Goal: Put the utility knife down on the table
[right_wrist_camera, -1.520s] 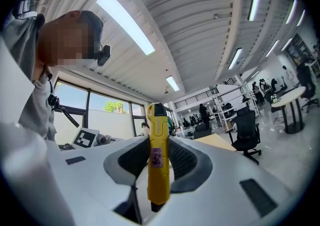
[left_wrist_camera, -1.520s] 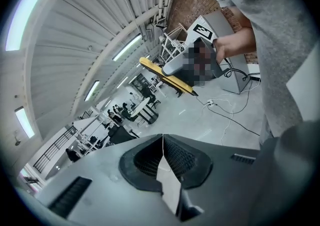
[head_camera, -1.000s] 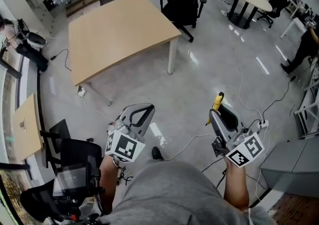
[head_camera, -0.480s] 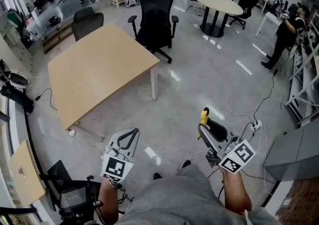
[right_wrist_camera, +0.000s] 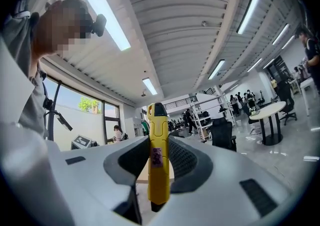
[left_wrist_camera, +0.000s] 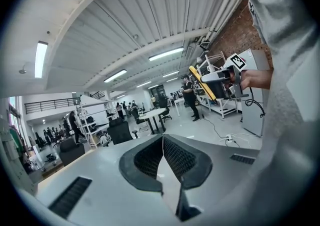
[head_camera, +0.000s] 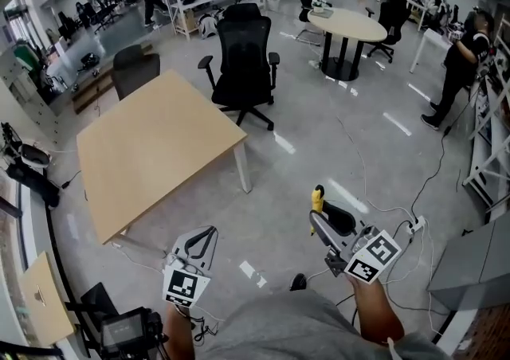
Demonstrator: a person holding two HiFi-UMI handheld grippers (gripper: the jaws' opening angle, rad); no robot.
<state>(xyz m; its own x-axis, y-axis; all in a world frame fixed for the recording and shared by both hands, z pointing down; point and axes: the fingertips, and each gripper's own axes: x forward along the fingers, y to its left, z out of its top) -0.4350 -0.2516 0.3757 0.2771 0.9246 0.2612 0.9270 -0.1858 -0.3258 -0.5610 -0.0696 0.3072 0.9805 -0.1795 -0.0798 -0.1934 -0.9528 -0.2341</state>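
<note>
Right hand-held gripper (right_wrist_camera: 159, 170) clamps the yellow knife (right_wrist_camera: 158, 135); only its own view shows the purple label (right_wrist_camera: 156, 156). Left hand-held gripper (left_wrist_camera: 162, 142) is closed and empty. Head view shows the table (head_camera: 151, 151) well apart.

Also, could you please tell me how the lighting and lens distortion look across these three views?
Head view: evenly lit and wide-angle, with white glare streaks on the glossy floor. Left gripper view: heavy fisheye inside a dark round border, and the ceiling light is nearly blown out. Right gripper view: the same fisheye, with the utility knife sharp and well lit up close.
</note>
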